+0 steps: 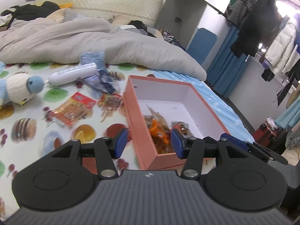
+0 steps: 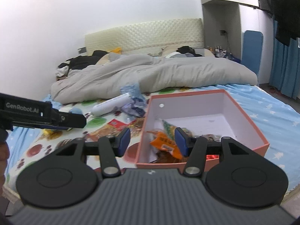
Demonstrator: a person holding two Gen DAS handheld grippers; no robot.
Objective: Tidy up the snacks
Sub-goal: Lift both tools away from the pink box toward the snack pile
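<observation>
A pink box (image 1: 137, 125) with a white inside sits on the patterned bedsheet; it also shows in the right wrist view (image 2: 241, 112). Several snack packets lie in its near end, an orange one (image 1: 158, 131) (image 2: 165, 144) on top. My left gripper (image 1: 149, 142) is open and empty, straddling the box's near left wall. My right gripper (image 2: 152, 141) is open and empty above the box's near left corner. Loose on the sheet left of the box are a red-orange packet (image 1: 74, 110), a brown packet (image 1: 110, 101), a white tube (image 1: 73, 74) and blue wrappers (image 1: 101, 80).
A blue and white plush toy (image 1: 18, 88) lies at the left. A grey duvet (image 1: 97, 41) is bunched across the far half of the bed. The left gripper's body (image 2: 43, 115) shows in the right wrist view. Hanging clothes (image 1: 262, 28) and the floor are on the right.
</observation>
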